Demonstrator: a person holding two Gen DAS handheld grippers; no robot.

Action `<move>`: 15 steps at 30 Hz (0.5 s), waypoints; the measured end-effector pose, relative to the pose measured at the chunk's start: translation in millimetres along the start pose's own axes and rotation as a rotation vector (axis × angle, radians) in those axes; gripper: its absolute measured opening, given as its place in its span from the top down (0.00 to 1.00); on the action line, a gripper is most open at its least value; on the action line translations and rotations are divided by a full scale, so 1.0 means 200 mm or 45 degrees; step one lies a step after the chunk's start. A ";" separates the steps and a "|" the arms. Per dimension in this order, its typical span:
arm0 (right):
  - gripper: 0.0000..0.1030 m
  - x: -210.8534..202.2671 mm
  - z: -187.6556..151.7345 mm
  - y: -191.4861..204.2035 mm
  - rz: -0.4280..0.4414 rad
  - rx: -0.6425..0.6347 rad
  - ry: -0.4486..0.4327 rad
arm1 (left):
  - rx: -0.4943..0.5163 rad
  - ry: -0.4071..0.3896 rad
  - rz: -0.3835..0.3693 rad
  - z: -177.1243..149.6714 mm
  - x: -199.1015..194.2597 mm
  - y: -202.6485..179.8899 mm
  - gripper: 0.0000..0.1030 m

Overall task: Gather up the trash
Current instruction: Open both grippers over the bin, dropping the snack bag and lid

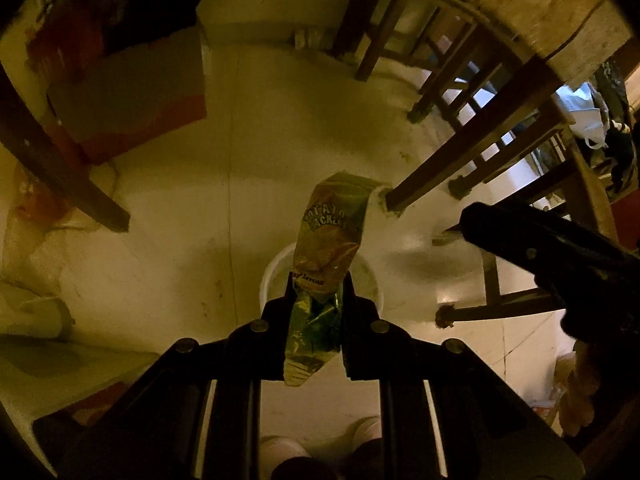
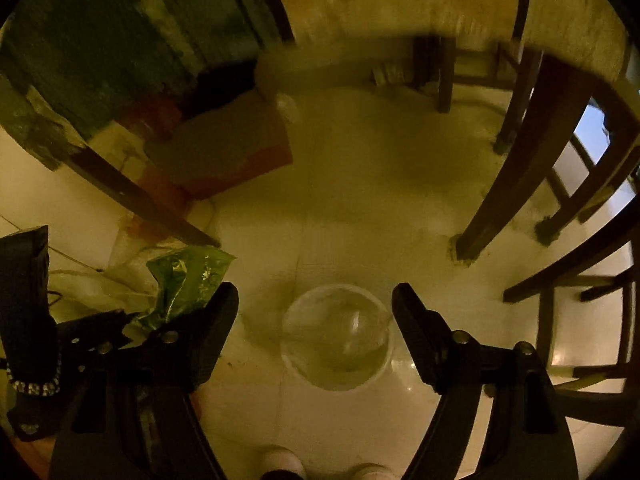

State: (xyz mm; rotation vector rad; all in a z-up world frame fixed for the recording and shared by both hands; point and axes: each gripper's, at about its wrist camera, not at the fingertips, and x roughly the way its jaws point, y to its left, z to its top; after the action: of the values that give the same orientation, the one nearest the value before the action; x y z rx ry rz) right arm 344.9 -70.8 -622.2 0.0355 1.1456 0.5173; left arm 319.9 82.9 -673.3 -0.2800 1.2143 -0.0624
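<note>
The left gripper [image 1: 320, 292] clenches its fingers on a crumpled green potato-cracker packet [image 1: 326, 240], which hangs above a white bucket [image 2: 336, 338] standing on the pale tiled floor [image 1: 180, 208]. The right gripper [image 2: 316, 304] hovers over the bucket, fingers spread wide and empty.

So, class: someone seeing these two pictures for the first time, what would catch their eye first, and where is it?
The shiny green snack wrapper stands out, pinched in the left claw in the middle of the left wrist view. Below it on the pale floor sits a round white bucket, framed between the wide-open fingers of the empty right claw. Dark wooden chair legs crowd the right side.
</note>
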 end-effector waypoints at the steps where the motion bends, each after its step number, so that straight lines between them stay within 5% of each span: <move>1: 0.26 0.01 0.00 -0.01 0.009 0.003 0.010 | -0.006 0.012 -0.007 0.00 0.03 0.01 0.85; 8: 0.26 0.07 -0.04 -0.04 -0.052 0.006 0.060 | 0.005 0.084 -0.046 -0.02 0.18 -0.02 0.83; 9: 0.26 0.07 -0.04 -0.05 -0.061 0.009 0.064 | 0.002 0.103 -0.048 -0.02 0.20 -0.03 0.79; 11: 0.26 0.05 -0.04 -0.07 -0.075 0.011 0.074 | -0.024 0.147 -0.038 -0.01 0.24 -0.02 0.48; 15: 0.26 0.04 -0.03 -0.07 -0.105 0.012 0.092 | -0.044 0.164 -0.032 -0.01 0.22 -0.02 0.46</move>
State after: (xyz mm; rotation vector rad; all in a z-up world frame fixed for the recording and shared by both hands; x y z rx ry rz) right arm 348.1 -81.2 -636.3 -0.0221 1.2149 0.4428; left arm 334.1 70.1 -713.8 -0.3257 1.3412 -0.0826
